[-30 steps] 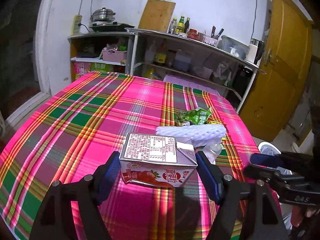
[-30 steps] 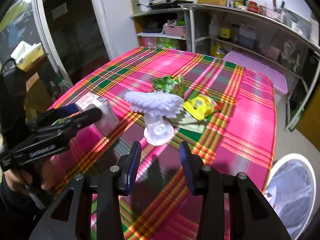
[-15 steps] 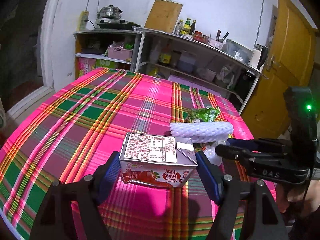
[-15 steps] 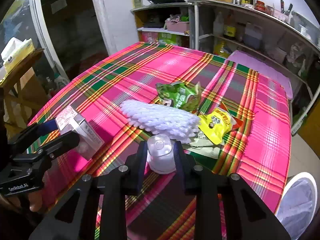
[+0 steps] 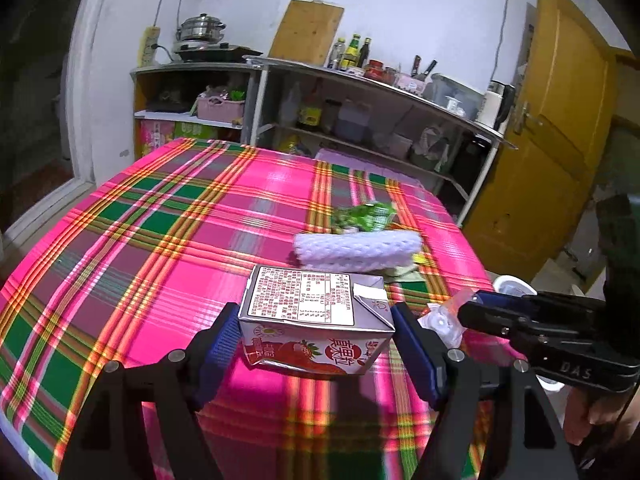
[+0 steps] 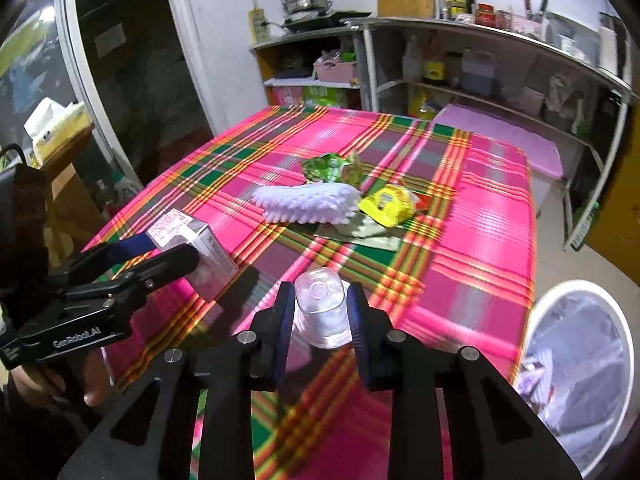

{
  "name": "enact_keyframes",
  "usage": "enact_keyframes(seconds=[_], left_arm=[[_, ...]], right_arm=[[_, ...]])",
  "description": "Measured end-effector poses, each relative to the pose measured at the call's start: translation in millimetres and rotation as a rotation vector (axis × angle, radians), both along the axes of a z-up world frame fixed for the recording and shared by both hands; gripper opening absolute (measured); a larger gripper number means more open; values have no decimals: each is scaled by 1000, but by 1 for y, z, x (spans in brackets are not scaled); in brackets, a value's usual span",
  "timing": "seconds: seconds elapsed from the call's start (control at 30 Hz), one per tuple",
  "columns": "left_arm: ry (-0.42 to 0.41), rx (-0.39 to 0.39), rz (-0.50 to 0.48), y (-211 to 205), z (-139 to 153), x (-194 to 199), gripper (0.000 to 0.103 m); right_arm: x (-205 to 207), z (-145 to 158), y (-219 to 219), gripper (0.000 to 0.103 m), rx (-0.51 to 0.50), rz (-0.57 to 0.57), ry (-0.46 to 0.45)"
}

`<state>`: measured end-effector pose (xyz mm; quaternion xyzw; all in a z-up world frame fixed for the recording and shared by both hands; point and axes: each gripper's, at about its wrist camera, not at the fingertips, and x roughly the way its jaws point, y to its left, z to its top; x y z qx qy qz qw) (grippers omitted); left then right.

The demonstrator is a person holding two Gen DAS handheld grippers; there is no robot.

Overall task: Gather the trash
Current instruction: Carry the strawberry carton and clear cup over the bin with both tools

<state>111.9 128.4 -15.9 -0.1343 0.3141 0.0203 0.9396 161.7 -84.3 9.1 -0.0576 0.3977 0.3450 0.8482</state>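
My left gripper [image 5: 316,336] is shut on a strawberry milk carton [image 5: 312,312], held over the plaid tablecloth [image 5: 160,240]; the carton also shows in the right wrist view [image 6: 192,240]. My right gripper [image 6: 320,316] is shut on a clear plastic cup [image 6: 322,308], lifted above the table; the cup shows beside the carton in the left wrist view [image 5: 442,320]. On the table lie a white foam net sleeve [image 6: 306,202], a green wrapper [image 6: 330,166] and a yellow wrapper [image 6: 386,204].
A white bin lined with a plastic bag [image 6: 576,364] stands on the floor at the table's right. Shelves with bottles and pots [image 5: 360,92] line the far wall. A yellow door [image 5: 552,128] is at the right. A stand with a tissue box [image 6: 52,120] is at the left.
My right gripper closed on the clear cup and lifted it off the table, drawing back from the foam sleeve. My left gripper kept hold of the carton.
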Motion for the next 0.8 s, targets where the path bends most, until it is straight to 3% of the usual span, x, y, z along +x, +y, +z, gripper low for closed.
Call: enact_keyframes(seconds=[0.8], left_arm=[[-65,53,-216,-121,46,-45,75]], right_arm=[[-66,35,-125,28,77,-218,-75]])
